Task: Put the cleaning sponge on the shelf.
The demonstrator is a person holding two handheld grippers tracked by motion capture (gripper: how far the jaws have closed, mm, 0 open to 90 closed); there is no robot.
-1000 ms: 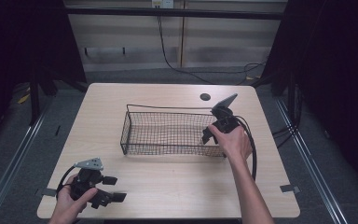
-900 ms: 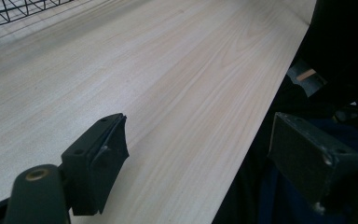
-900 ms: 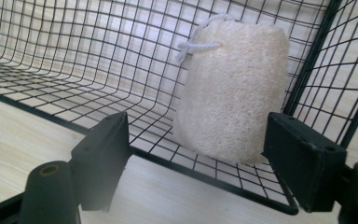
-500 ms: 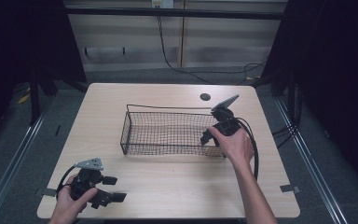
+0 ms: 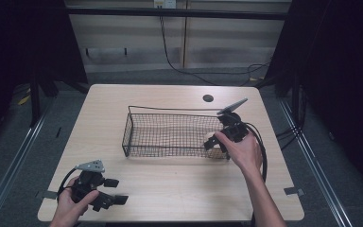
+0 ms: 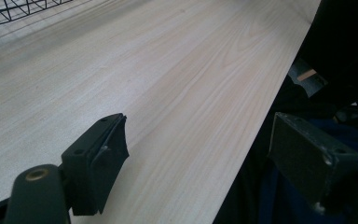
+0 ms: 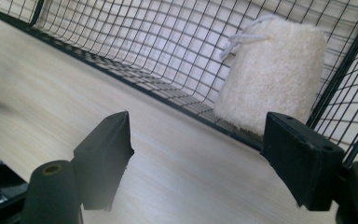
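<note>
Cream fleecy pouch (image 7: 272,79) is sitting in the wire basket's (image 5: 170,135) right corner, beyond the right gripper (image 7: 200,154), whose empty jaws are narrowing outside the mesh, while the left gripper (image 6: 205,158) is gaping over the table (image 5: 170,184).

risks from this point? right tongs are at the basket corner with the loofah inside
1. The right tongs sit outside the wire basket; their jaws have just been closing with nothing between them, and could snag the mesh wall.
2. The loofah pad leans in the corner, so a bump may topple it.
</note>
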